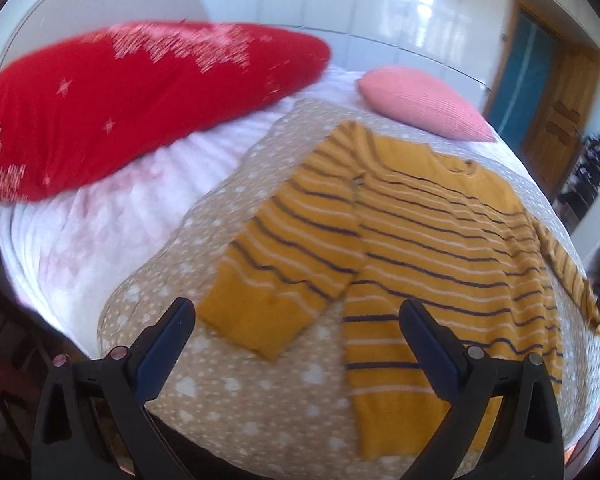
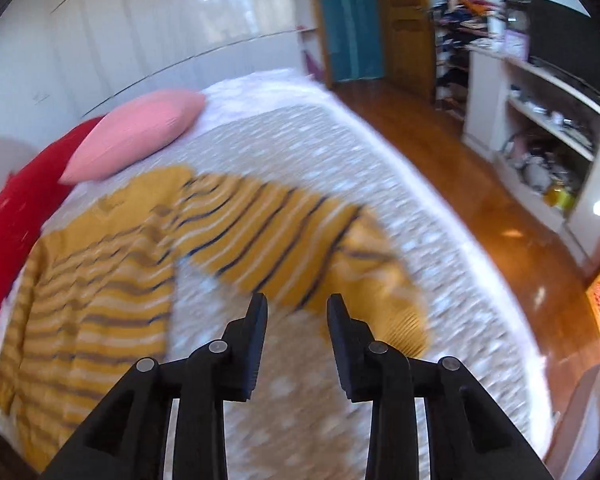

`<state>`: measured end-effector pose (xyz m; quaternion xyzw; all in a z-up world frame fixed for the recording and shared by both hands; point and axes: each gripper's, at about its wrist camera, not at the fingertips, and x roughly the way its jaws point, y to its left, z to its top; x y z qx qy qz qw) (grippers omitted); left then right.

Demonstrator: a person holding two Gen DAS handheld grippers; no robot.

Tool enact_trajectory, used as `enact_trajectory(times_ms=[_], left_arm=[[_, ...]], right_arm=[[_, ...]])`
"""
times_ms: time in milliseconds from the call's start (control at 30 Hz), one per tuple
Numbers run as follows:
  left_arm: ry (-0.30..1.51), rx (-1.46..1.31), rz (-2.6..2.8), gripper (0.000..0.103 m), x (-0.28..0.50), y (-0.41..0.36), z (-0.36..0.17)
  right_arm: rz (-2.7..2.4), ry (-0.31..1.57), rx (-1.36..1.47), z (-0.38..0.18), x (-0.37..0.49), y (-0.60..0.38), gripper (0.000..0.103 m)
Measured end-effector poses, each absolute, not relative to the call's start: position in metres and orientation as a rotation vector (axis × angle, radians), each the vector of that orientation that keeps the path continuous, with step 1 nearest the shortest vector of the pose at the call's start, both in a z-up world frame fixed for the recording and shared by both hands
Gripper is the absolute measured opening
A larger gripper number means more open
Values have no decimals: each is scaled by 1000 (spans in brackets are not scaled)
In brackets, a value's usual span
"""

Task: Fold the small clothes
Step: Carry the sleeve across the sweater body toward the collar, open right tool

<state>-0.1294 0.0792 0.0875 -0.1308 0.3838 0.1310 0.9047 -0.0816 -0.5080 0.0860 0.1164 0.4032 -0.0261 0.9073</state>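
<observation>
Left gripper [image 1: 296, 308] spread wide, empty; right gripper [image 2: 297, 305] parted narrower, empty too. Mustard striped sweater [image 1: 440, 232] lies flat on the dotted beige blanket [image 1: 236, 392], sleeves out, one cuff just ahead of each gripper. Red pillow [image 1: 120, 112] and pink pillow [image 1: 420, 100] sit at the bed's far edge.

Location: a bedroom in a home. Indicators: a bed [image 1: 228, 400] under a beige spotted cover, with a red pillow [image 1: 120, 108] and a pink pillow [image 1: 424, 102] at its head; glossy white wardrobe doors [image 2: 140, 32] behind it; wooden floorboards [image 2: 460, 168]; a wooden door [image 2: 404, 28]; white open shelving [image 2: 540, 120] (crammed with household clutter).
</observation>
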Motion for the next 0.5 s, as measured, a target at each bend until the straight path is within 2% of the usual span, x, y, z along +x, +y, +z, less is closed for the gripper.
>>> enact_trajectory(times_ms=[200, 500], left_arm=[[751, -380, 398, 102, -156, 142, 84], [701, -408, 454, 102, -190, 185, 77]], right_arm=[[291, 879, 241, 87, -78, -383, 34], [726, 999, 109, 68, -59, -116, 35]])
